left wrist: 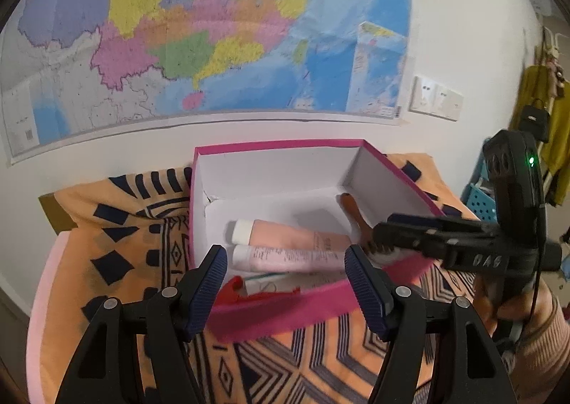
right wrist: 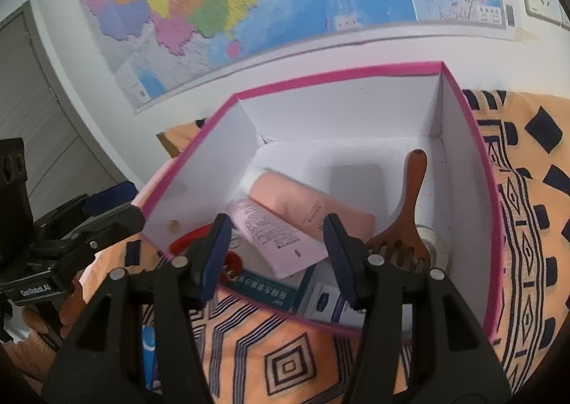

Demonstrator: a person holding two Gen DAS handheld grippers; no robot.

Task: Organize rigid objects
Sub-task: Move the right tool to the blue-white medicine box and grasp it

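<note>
You are between placements, I judge: both the left hand-held gripper (left wrist: pixel 286 283) and right hand-held gripper (right wrist: pixel 276 254) gape with nothing held above the pink box (right wrist: pixel 473 140), where tubes (right wrist: pixel 278 236) and wooden comb (right wrist: pixel 402 226) lie; next, fetch another loose item.

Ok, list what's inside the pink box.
In the pink box: two tubes, a wooden comb, small cartons, something red. Whatever lies beneath them is covered.
</note>
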